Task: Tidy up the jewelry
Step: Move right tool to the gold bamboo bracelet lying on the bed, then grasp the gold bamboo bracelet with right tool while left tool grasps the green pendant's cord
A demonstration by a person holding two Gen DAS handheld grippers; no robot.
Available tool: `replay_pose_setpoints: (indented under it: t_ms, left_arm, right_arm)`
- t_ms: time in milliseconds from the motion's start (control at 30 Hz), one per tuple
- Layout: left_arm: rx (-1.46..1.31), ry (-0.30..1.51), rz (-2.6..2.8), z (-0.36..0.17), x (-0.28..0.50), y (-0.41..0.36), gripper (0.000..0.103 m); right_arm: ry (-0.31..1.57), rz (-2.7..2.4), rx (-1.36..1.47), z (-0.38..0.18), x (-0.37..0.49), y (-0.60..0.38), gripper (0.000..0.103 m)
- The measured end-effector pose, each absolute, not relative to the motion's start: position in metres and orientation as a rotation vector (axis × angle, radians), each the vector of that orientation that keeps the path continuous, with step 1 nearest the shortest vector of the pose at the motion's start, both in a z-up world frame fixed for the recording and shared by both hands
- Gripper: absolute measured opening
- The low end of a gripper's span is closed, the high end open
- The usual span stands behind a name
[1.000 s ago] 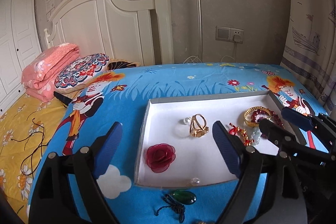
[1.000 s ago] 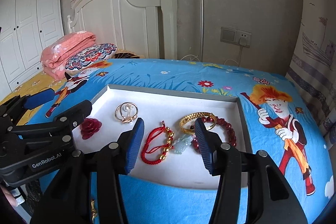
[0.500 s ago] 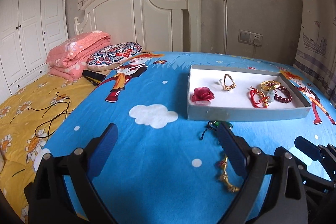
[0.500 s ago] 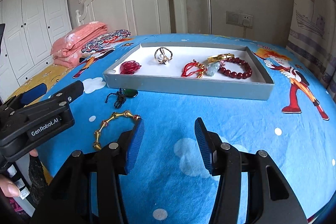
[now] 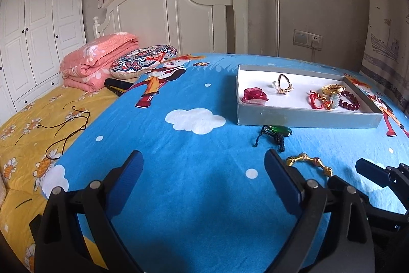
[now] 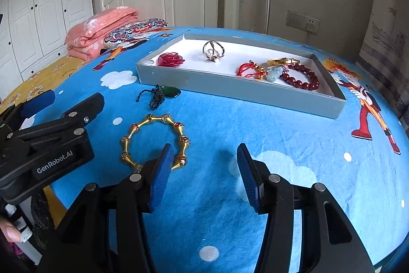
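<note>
A grey tray on the blue bedspread holds a red rose brooch, a gold pearl ring piece, a red cord bracelet, a gold bangle and a dark red bead bracelet. A green pendant on a dark cord lies in front of the tray. A gold bracelet lies nearer, just left of my right gripper. Both grippers are open and empty; the left gripper hovers over bare bedspread.
A folded pink quilt and patterned cushion lie at the far left by the white headboard. A dark cord lies on the yellow blanket. A curtain hangs at the right.
Both grippers have pulled back from over the tray toward the near edge of the bed. The pendant and gold bracelet have come into view in front of the tray.
</note>
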State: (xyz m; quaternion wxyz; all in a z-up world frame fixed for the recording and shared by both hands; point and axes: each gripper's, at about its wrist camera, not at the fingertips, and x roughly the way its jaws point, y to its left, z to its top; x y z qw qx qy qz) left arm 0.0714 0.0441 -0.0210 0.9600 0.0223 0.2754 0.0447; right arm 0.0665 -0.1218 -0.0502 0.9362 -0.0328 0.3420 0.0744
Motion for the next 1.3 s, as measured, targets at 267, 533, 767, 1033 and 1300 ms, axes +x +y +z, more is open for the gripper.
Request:
replay_pose_setpoints:
  t_ms: [267,533,767,1033,1300]
  left_arm:
    - [0.064,0.574,0.041,-0.027,0.070,0.027,0.094]
    - [0.099,0.577,-0.030,-0.030,0.066,0.007,0.094]
    - [0.075,0.595,-0.028,-0.032,0.070,0.010,0.094]
    - [0.004,0.641,-0.073,-0.027,0.091,0.010,0.094]
    - [-0.051,0.698,-0.087,-0.021,0.127,-0.001,0.068]
  right_arm:
    - [0.661,-0.001,-0.048,-0.050,0.049,-0.169,0.049]
    - [0.702,0.107,-0.012,-0.053,0.053,-0.168,0.048]
    - [0.691,0.116,-0.051,-0.055,0.051,-0.159,0.014]
    - [0.650,0.025,-0.119,-0.057,0.043,-0.173,0.010]
    - [0.648,0.047,-0.090,-0.057,0.041,-0.178,0.010]
